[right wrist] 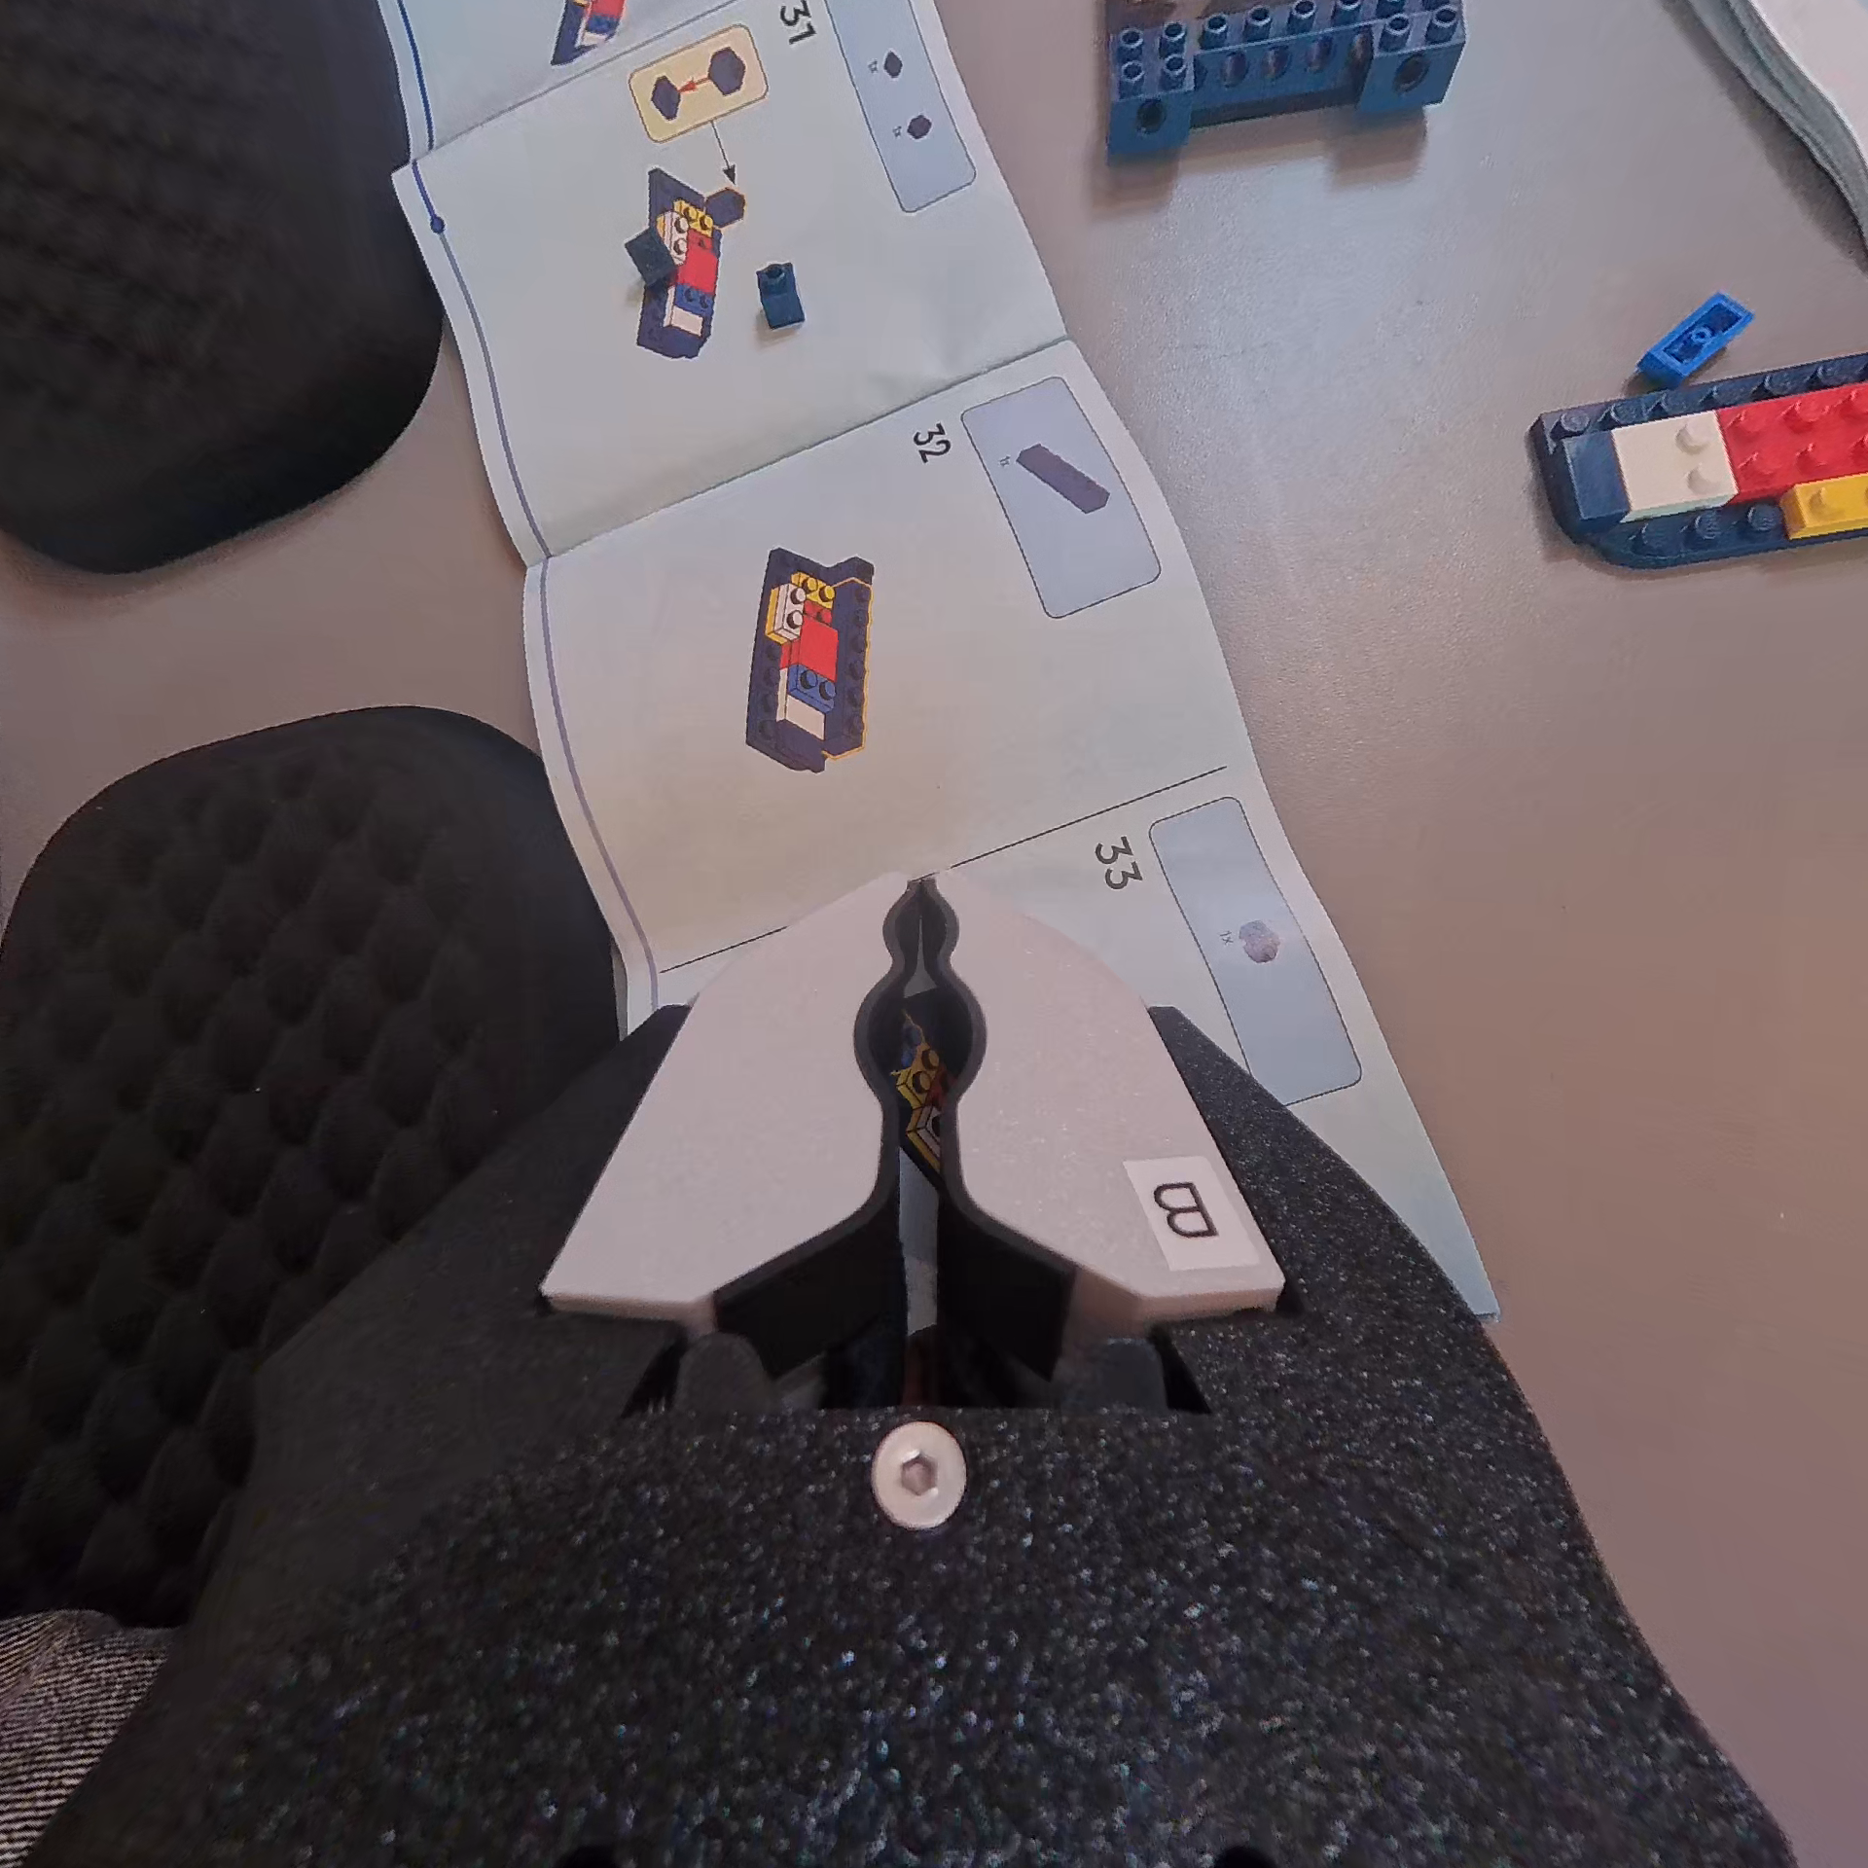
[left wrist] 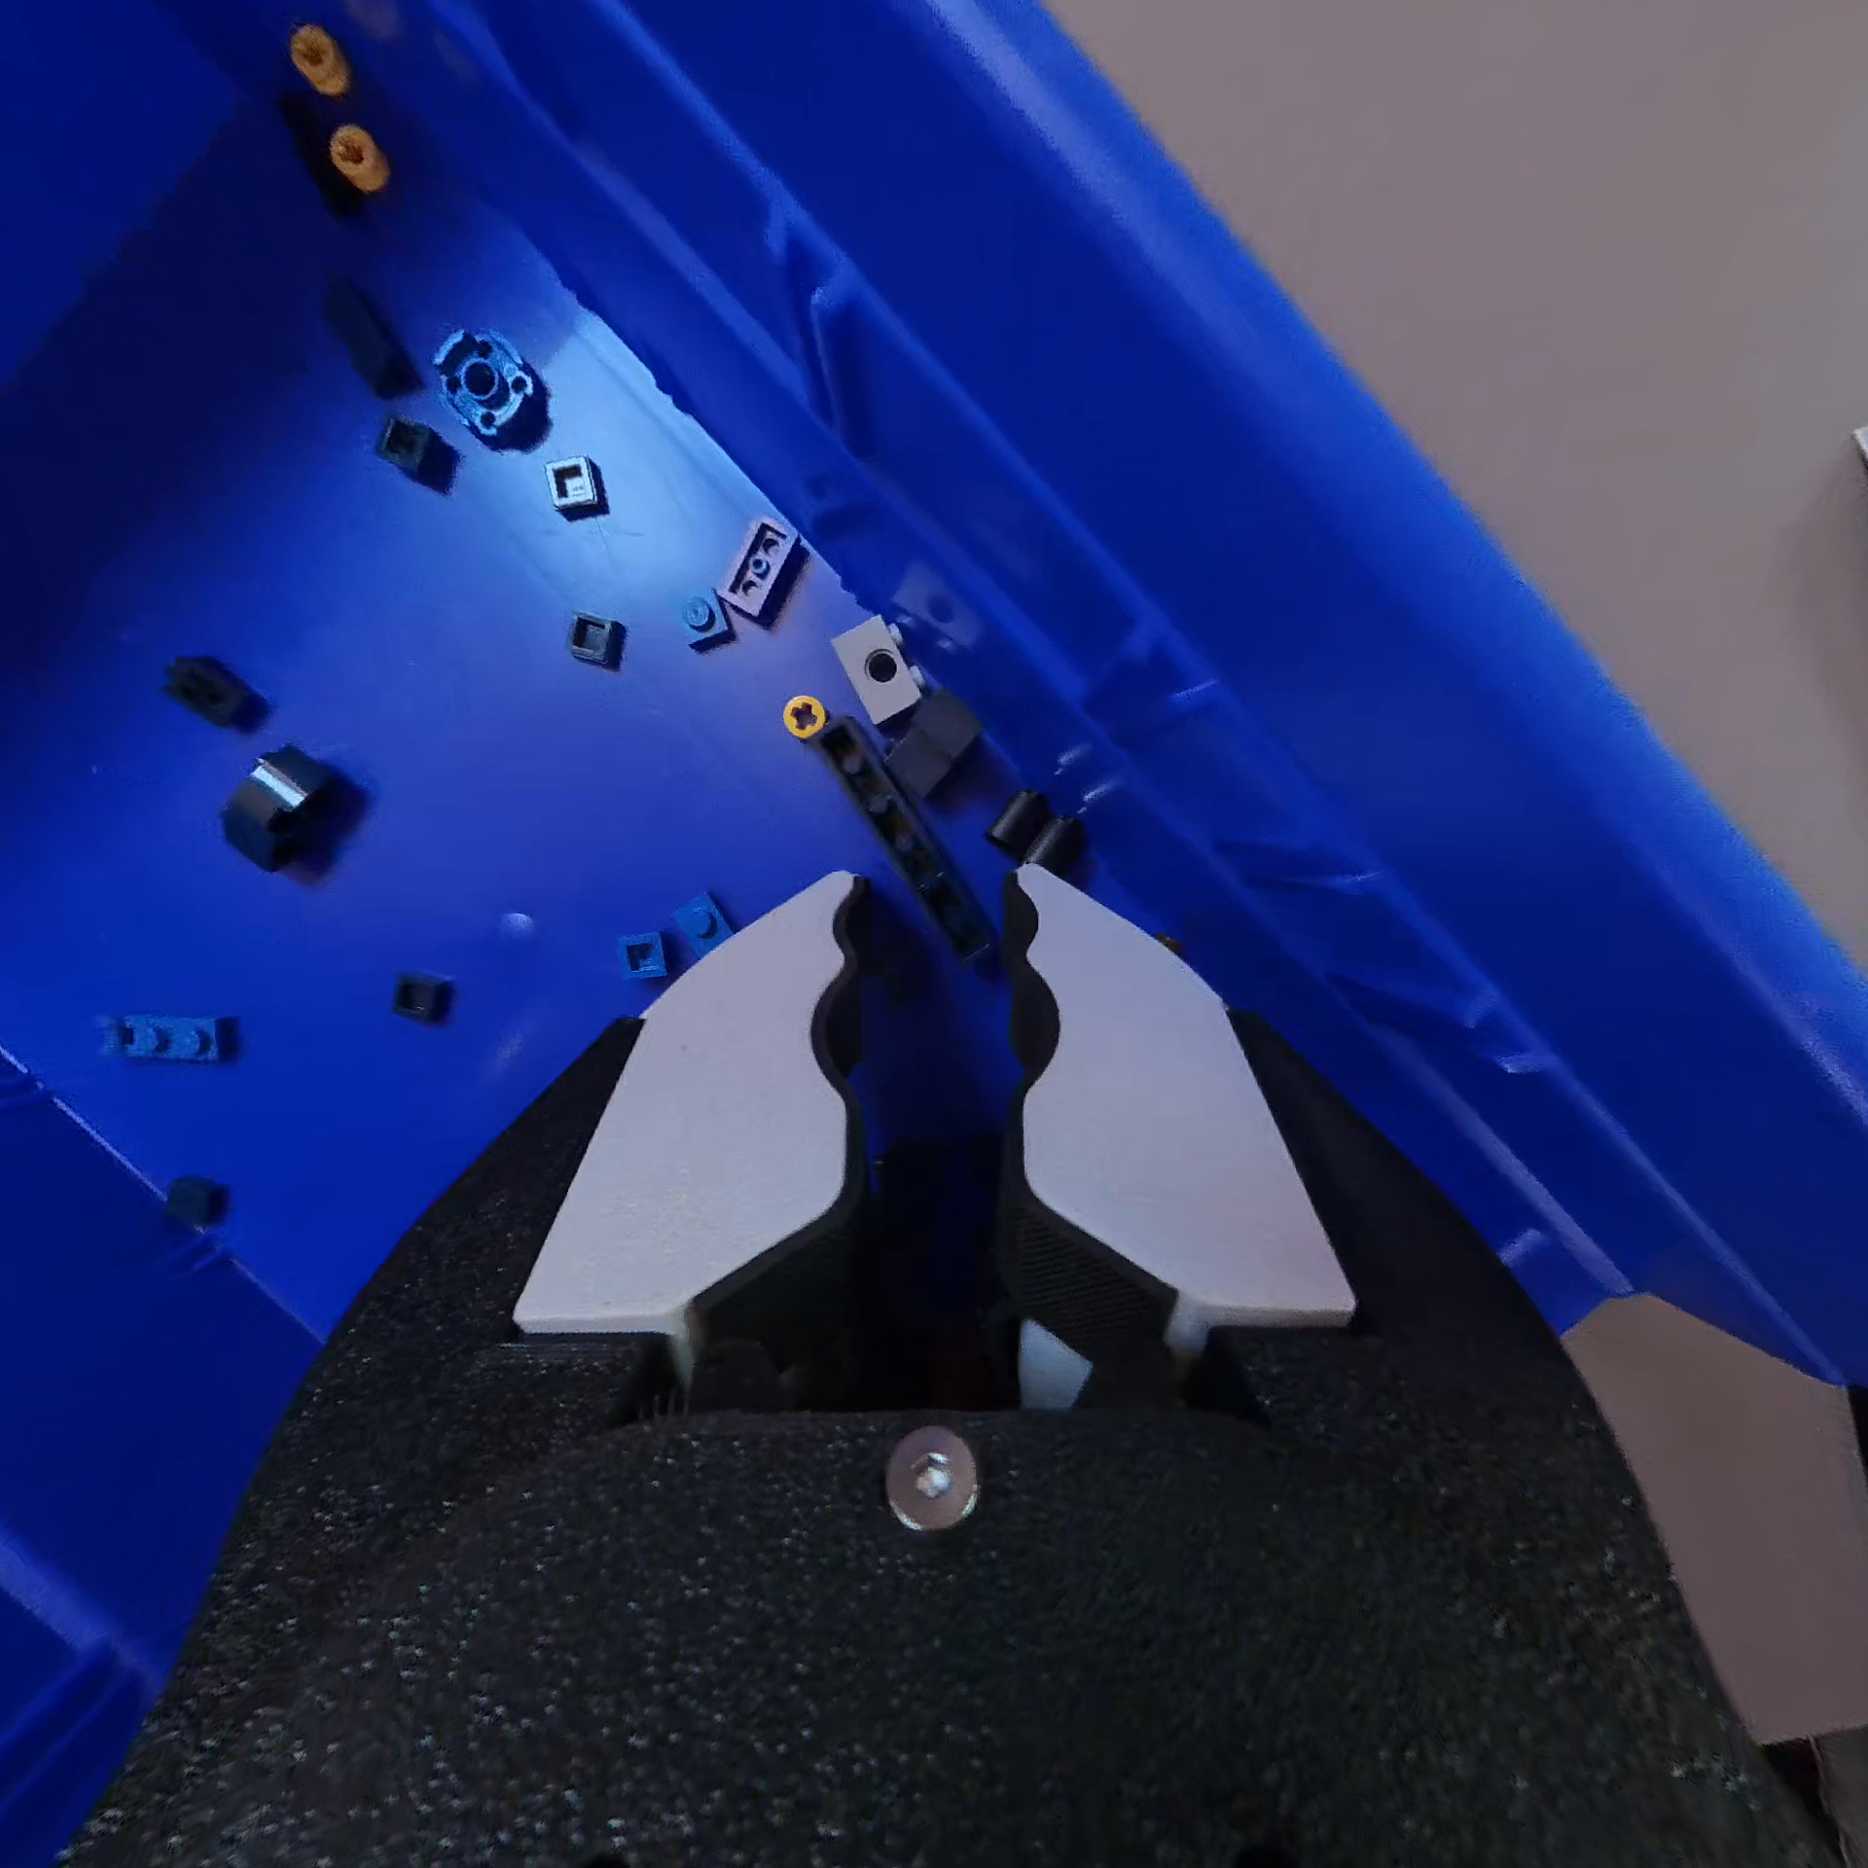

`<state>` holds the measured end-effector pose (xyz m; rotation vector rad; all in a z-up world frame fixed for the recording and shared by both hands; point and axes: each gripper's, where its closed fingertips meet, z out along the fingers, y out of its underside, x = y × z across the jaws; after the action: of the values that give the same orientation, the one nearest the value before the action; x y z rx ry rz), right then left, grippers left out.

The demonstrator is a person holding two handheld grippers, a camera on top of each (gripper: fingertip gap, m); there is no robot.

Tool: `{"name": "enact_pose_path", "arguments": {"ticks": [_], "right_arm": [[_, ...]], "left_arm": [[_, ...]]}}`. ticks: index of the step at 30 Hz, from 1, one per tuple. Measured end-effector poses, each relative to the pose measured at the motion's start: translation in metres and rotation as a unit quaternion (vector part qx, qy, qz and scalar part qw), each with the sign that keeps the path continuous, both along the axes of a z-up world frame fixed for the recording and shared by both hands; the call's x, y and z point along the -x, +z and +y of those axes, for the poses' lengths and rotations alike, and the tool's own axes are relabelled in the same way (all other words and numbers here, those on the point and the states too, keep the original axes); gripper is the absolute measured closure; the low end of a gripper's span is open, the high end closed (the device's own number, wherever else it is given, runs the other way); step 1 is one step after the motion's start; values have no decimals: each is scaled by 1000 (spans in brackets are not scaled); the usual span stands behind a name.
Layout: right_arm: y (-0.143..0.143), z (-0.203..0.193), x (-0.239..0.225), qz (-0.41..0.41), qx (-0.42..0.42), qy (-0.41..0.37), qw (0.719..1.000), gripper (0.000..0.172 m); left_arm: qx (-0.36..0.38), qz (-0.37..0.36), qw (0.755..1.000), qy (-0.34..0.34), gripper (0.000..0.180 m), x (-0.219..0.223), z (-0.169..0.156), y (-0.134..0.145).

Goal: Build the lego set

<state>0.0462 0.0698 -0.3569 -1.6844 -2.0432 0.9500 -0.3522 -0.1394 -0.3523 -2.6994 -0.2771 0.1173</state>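
Grey fingers [left wrist: 768,1011] of the left gripper [left wrist: 935,900] stand partly open inside a blue bin [left wrist: 1112,505], gripping nothing; a dark long plate [left wrist: 910,839] lies on the bin floor, its near end between the tips, untouched. Farther off lie a yellow bush [left wrist: 805,715] and a grey block [left wrist: 877,667]. Right gripper [right wrist: 922,888]: tips closed together, nothing gripped, over a booklet [right wrist: 960,687] on the bench [right wrist: 1516,809]; beyond sits a brick assembly [right wrist: 1718,465].
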Motion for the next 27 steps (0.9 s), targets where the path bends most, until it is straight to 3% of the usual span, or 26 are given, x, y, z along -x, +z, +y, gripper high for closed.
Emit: {"name": "enact_pose_path", "arguments": {"ticks": [6, 10, 12, 13, 15, 16, 17, 19, 23, 25, 27], "right_arm": [[0, 0, 0, 0, -5, 4, 1000, 172], [0, 8, 5, 6, -61, 0, 998, 168], [5, 15, 13, 18, -94, -17, 995, 159], [13, 14, 20, 42, -99, -20, 994, 157], [45, -1, 46, 145, -75, -20, 986, 150], [68, -16, 61, 210, -41, -12, 977, 147], [91, -35, 73, 272, 2, 0, 962, 144], [124, -73, 88, 344, 78, 38, 935, 137], [132, -129, 101, 365, 113, 106, 918, 130], [136, -139, 101, 379, 136, 114, 909, 132], [139, -142, 100, 382, 168, 116, 902, 137]], "left_arm": [[-10, 52, 999, -11, 172, 9, -7, 5], [-156, 148, 976, 16, 172, 21, -2, 67], [-310, 146, 939, -36, 173, -8, 11, 117], [-407, 100, 904, -85, 172, -40, 17, 147], [-543, -59, 816, -190, 173, -116, 16, 196], [-556, -133, 783, -245, 173, -151, 13, 206], [-545, -171, 770, -284, 173, -179, 15, 205], [-488, -195, 778, -344, 172, -227, 28, 182], [-410, -278, 765, -411, 173, -301, 48, 140], [-387, -274, 779, -410, 172, -311, 58, 121], [-388, -287, 773, -412, 172, -319, 61, 117]]}}
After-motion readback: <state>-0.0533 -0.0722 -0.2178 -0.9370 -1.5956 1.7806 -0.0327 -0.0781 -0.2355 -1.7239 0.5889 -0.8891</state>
